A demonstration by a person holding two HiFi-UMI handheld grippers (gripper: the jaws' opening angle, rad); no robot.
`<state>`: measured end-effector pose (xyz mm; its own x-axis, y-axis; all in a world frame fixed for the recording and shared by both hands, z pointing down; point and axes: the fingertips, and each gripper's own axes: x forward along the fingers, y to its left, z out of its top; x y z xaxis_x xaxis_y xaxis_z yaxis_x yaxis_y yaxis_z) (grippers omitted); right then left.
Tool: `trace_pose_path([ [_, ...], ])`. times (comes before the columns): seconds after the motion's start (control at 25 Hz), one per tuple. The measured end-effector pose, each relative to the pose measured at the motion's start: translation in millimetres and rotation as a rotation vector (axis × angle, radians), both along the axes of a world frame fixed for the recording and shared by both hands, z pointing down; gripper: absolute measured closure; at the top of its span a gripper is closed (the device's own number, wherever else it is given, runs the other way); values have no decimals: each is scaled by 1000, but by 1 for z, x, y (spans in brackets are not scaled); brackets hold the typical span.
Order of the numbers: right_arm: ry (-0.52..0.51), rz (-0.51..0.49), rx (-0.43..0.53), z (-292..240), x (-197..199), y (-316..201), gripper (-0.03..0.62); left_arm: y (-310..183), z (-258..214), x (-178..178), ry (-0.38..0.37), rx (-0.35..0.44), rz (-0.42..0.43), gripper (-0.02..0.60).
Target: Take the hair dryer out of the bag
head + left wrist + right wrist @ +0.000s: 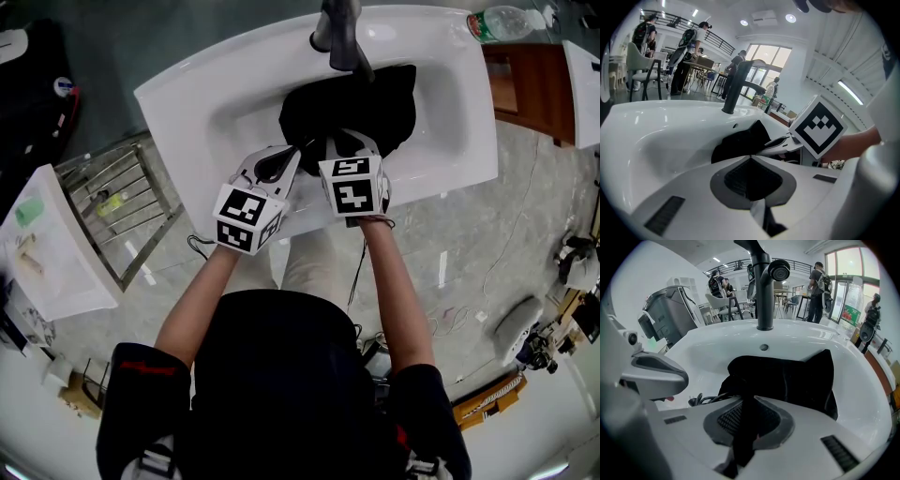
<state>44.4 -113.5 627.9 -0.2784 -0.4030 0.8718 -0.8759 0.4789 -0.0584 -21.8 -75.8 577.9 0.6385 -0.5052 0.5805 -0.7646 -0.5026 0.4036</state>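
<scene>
Hair dryer: no view shows it outright. The black bag [375, 103] lies crumpled in the basin of the white sink [216, 103], under the spout of the black faucet [342, 37]. Its dark folds hide whatever is inside. In the right gripper view a loop of black cord [701, 400] shows just beside the bag's near left edge. The cord's far end is lost under the fabric, and whether it belongs to the hair dryer cannot be told.

The right claw [746, 398] is clenched on the bag: a strip of black fabric runs between its pads [726, 420] and out over the tips. In the head view those tips are sunk in the black of the bag, and only the marker cube and the hand behind it are clear.

The left claw [751, 157] is clenched tight, its two jaws meeting at the tip just short of the bag's near edge. A dark sliver sits low between the jaws, too dim to tell whether it is fabric or shadow. In the head view this claw lies just beside the right one at the sink's front rim, angled toward the bag.

The faucet covers part of the bag's far side in the head view. The bag's mouth cannot be picked out in any view, since black fabric merges with black shadow.
</scene>
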Motion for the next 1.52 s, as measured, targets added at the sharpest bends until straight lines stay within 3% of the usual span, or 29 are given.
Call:
trace_pose_path([
  [0.64, -9, 58, -17, -2, 21, -14, 539, -4, 5, 24, -19, -23, 143, 569],
  [0.84, -16, 40, -16, -2, 25, -19, 539, -9, 12, 34, -102, -7, 203, 569],
  [1.04, -29, 37, -20, -1, 27, -23, 537, -20, 20, 41, -137, 2, 234, 564],
  [1.28, -40, 34, -23, -3, 33, -26, 537, -24, 38, 54, -176, -27, 289, 465],
  [1.52, -41, 35, -18, -5, 39, -31, 537, -27, 55, 54, -313, 18, 363, 419],
])
